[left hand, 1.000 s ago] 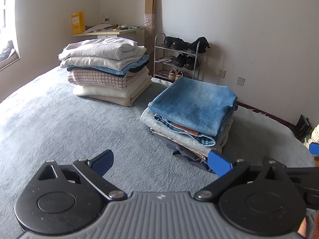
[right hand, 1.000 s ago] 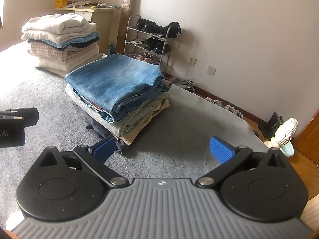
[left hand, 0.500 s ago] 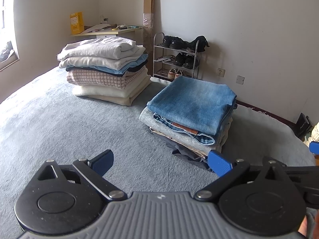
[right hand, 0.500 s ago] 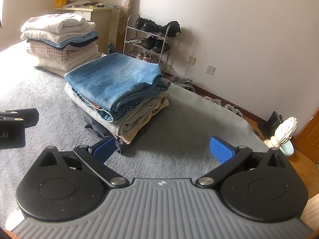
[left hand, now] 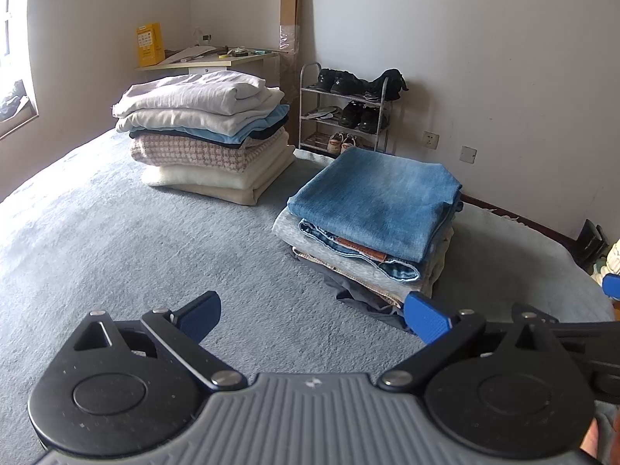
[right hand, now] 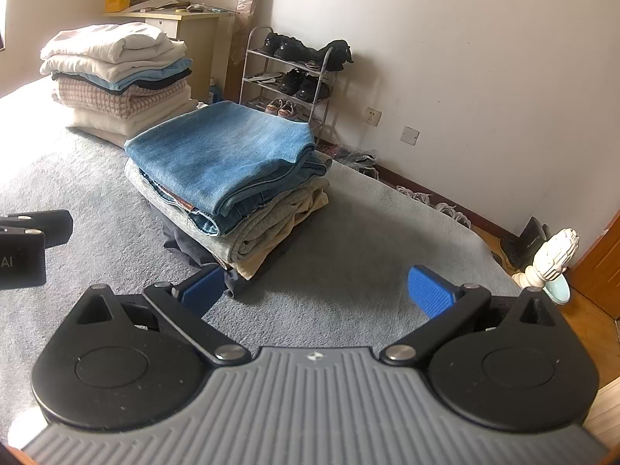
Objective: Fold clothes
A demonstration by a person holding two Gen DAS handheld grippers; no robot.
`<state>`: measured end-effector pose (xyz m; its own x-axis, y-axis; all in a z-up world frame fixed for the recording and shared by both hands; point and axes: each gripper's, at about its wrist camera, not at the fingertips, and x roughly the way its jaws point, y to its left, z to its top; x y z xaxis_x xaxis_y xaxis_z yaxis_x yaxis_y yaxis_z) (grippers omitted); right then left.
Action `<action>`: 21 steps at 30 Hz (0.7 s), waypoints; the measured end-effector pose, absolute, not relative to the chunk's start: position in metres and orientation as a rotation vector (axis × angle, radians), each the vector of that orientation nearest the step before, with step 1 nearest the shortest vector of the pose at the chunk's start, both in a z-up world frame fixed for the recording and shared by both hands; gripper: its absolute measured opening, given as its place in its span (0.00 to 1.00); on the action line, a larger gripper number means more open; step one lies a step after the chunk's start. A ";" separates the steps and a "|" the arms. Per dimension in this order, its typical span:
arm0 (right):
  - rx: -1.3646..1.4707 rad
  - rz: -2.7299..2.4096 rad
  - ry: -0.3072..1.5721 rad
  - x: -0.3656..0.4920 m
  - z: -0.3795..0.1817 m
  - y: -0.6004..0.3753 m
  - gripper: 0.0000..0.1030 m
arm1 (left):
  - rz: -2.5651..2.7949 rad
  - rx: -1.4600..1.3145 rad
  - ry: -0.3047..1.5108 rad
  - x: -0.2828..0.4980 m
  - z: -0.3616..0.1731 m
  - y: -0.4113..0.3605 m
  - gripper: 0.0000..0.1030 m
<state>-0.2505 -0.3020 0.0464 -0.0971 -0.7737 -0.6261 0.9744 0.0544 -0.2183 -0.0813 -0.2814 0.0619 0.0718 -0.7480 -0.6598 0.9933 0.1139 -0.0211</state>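
Observation:
A folded pair of blue jeans [left hand: 378, 197] tops a stack of folded trousers [left hand: 360, 267] on the grey bed cover [left hand: 116, 240]; the same jeans [right hand: 221, 151] show in the right wrist view. A taller pile of folded tops and knits [left hand: 205, 131] stands behind to the left, also seen as the pile [right hand: 116, 77]. My left gripper [left hand: 312, 314] is open and empty, short of the trouser stack. My right gripper [right hand: 316, 290] is open and empty too, just in front of the stack's near corner.
A metal shoe rack [left hand: 345, 112] stands against the wall behind the stacks, next to a desk [left hand: 209, 62] with a yellow box. The bed's right edge [right hand: 445, 224] drops to a wooden floor with a white bedpost [right hand: 554, 255]. The left gripper's body [right hand: 27, 248] shows at the left.
Both grippers have drifted back slightly from the stacks, which sit a little farther off in view. Both stay open and empty.

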 end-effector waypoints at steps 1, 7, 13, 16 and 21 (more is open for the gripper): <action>0.359 -1.518 0.721 -0.251 0.046 -0.302 0.99 | -1.395 0.508 0.602 -0.081 0.062 -0.281 0.98; 0.360 -1.516 0.724 -0.249 0.046 -0.302 0.99 | -1.396 0.511 0.603 -0.080 0.062 -0.281 0.98; 0.360 -1.515 0.724 -0.249 0.046 -0.302 0.99 | -1.397 0.510 0.602 -0.080 0.062 -0.281 0.98; 0.361 -1.515 0.724 -0.249 0.046 -0.302 0.99 | -1.396 0.509 0.601 -0.080 0.062 -0.281 0.98; 0.360 -1.515 0.725 -0.249 0.046 -0.301 0.99 | -1.397 0.509 0.601 -0.080 0.062 -0.281 0.98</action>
